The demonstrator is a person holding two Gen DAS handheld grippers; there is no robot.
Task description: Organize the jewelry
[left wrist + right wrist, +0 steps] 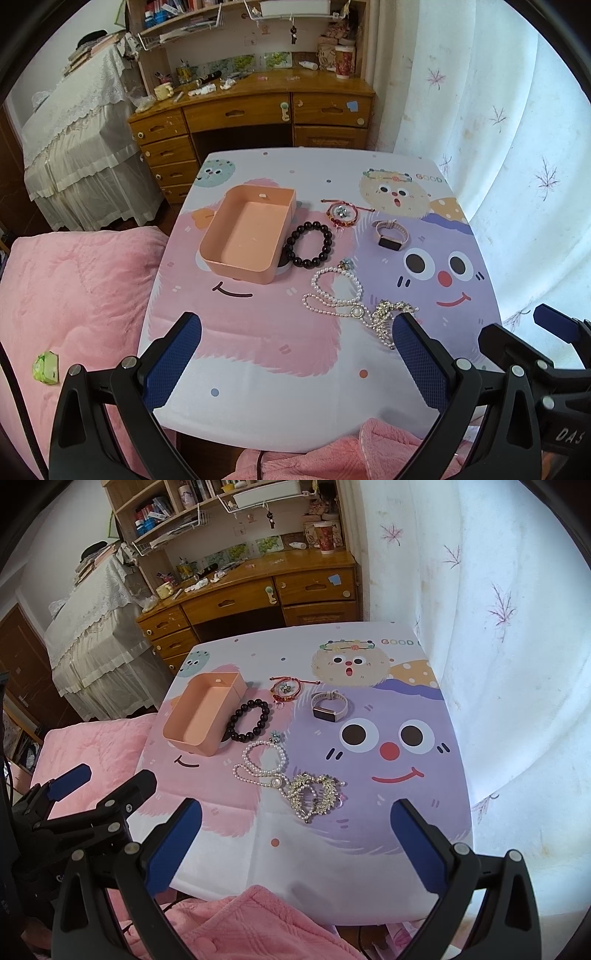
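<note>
Table (306,867) carries everything, nothing boxed yet: peach box (245,236) sits empty at 10 o'clock of the spread, dark bead bracelet (309,245) touching its right wall, pearl necklace (264,766) and rhinestone piece (314,797) overlapping nearest at 6, watch (328,705) at 1, red cord bracelet (286,690) at 12. Left gripper (297,354) and right gripper (295,836) both hover spread wide, gripping nothing. Likely trouble: pearls tangled with the rhinestones, so lifting one drags the other off the slick cloth; beads may roll

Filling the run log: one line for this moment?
left tongs open | right tongs open | box empty | jewelry on table
</note>
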